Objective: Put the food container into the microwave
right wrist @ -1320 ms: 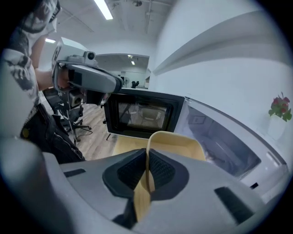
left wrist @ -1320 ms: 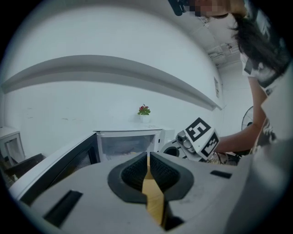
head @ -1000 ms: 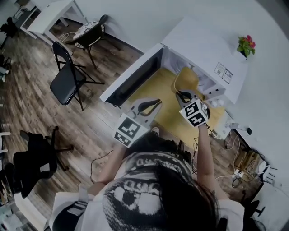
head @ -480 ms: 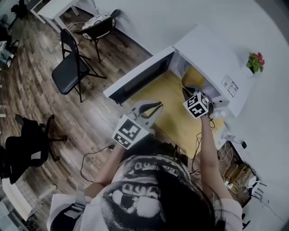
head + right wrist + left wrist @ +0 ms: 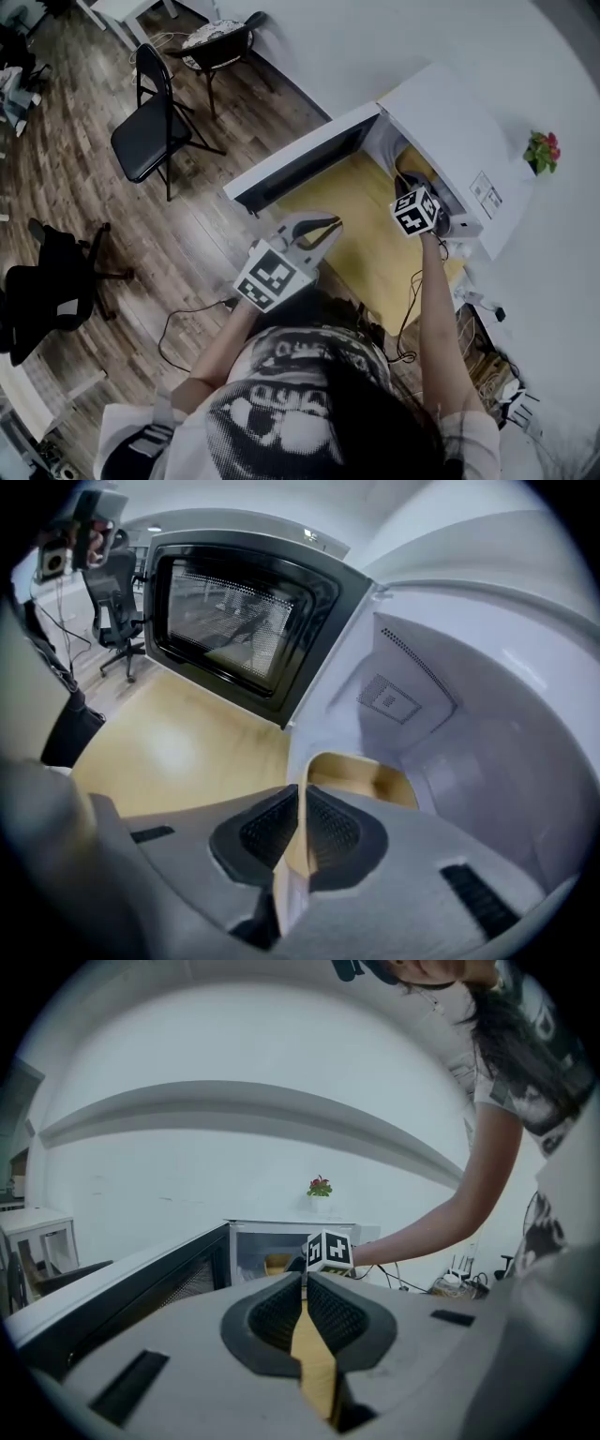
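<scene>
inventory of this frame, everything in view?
microwave: 1, white, on the table, door swung open
food container: 1, tan, just inside the microwave cavity
table: 1, yellow top, under the microwave
flower pot: 1, red blooms, by the wall at the microwave's far end
folding chair: 1, black, on the wood floor, upper left
second chair: 1, dark frame, patterned seat, top edge
office chair: 1, black, left edge
left gripper: 1, grey, jaws together, empty, near the table's front
right gripper: 1, grey, jaws shut on the food container's rim, at the cavity
right arm: 1, bare, stretched toward the microwave
</scene>
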Tool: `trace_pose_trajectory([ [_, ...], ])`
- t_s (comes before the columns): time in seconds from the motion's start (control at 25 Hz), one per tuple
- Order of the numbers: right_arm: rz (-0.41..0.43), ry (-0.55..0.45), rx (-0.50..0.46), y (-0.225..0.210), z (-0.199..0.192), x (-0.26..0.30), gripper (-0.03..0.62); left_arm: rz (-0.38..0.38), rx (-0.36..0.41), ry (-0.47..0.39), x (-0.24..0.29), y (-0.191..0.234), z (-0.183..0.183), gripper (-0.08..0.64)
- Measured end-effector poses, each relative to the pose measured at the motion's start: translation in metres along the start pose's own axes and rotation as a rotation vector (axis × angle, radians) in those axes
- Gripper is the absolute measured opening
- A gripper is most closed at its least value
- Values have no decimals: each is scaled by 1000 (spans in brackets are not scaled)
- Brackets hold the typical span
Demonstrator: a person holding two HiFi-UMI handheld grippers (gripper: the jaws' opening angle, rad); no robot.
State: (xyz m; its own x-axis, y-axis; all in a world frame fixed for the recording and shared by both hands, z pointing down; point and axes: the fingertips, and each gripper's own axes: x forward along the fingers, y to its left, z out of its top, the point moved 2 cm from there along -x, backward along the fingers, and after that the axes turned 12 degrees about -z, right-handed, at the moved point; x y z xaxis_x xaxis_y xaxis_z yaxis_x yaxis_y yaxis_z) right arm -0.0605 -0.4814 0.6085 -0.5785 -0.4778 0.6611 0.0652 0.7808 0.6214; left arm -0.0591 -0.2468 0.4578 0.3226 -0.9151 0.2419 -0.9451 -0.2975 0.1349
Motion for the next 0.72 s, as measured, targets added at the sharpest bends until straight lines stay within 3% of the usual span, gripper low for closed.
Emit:
trace_pose_trajectory([
  [0.44, -60, 24, 67, -17, 0, 16, 35, 23, -16, 0, -9, 3, -2, 17],
  [0.6, -60, -8, 98, -17, 8, 6, 132, 32, -20, 0, -11, 1, -3, 17],
  [0.72, -69, -55, 124, -15, 17, -9, 130, 34, -27, 6, -12, -2, -6, 17],
])
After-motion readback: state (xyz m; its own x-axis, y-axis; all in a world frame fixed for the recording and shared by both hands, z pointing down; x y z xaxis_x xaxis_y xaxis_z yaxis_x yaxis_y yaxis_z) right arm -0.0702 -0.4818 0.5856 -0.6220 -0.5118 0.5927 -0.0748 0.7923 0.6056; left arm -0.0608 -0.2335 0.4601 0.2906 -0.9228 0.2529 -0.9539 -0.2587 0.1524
